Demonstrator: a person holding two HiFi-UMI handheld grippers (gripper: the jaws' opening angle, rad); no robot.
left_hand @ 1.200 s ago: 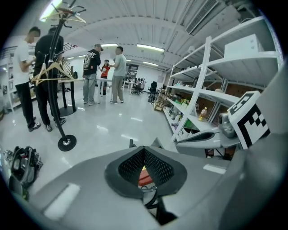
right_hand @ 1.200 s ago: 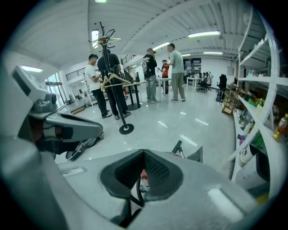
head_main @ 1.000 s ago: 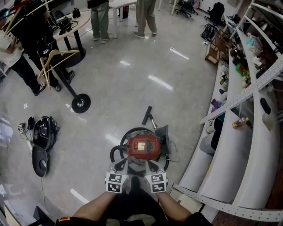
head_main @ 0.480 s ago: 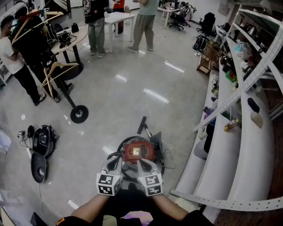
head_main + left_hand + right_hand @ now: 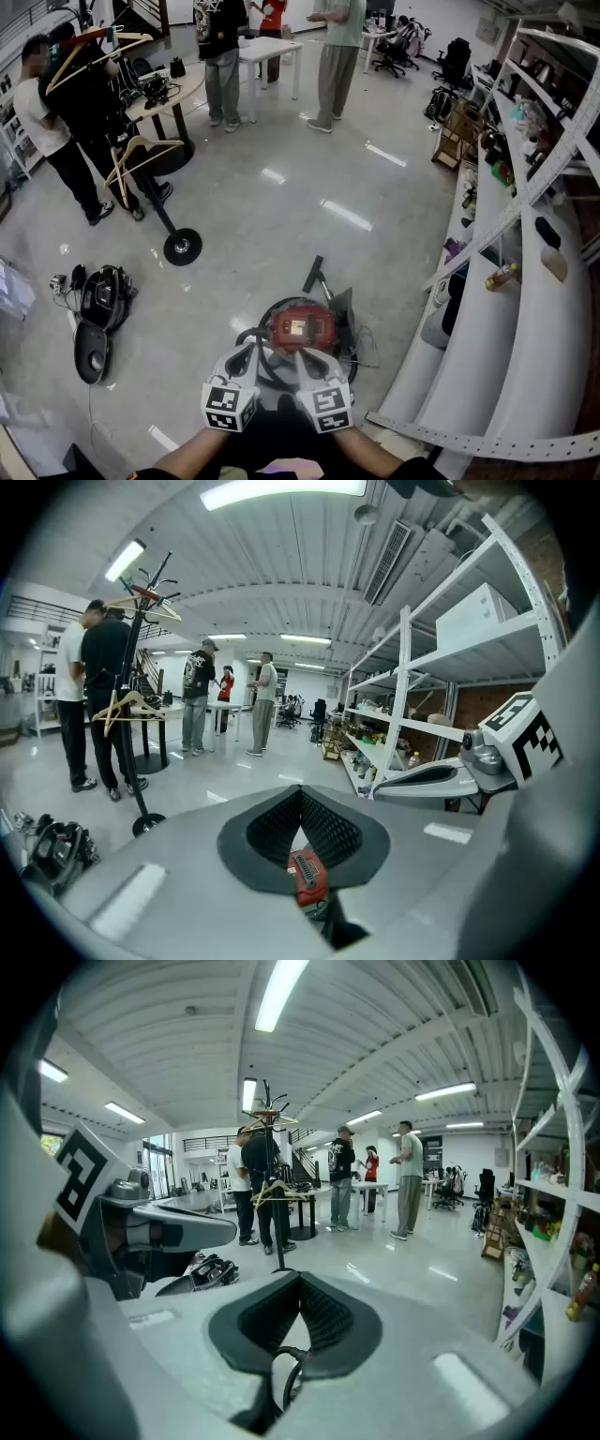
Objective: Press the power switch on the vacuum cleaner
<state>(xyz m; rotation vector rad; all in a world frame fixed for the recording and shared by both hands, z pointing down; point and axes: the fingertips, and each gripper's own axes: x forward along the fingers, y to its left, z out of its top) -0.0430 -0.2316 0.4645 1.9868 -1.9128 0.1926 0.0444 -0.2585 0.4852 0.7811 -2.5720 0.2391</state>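
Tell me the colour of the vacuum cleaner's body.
Red. The vacuum cleaner shows it best in the head view.

Bright ceiling strip lights (image 5: 281,993); floor (image 5: 281,216) glare; fisheye edge distortion.

A big open-plan lab or workshop hall with an office corner. The glossy pale floor (image 5: 281,197) runs wide and bare. Tall white metal shelves (image 5: 525,281) line the right side, loaded with bottles and boxes. Long strip lights (image 5: 281,993) hang from a ribbed ceiling. At the far end stand a white tabletop (image 5: 267,49) and office chairs (image 5: 403,42). People (image 5: 223,56) stand talking near a coat stand (image 5: 150,187) with hangers. Gear bags (image 5: 98,300) lie on the floor.
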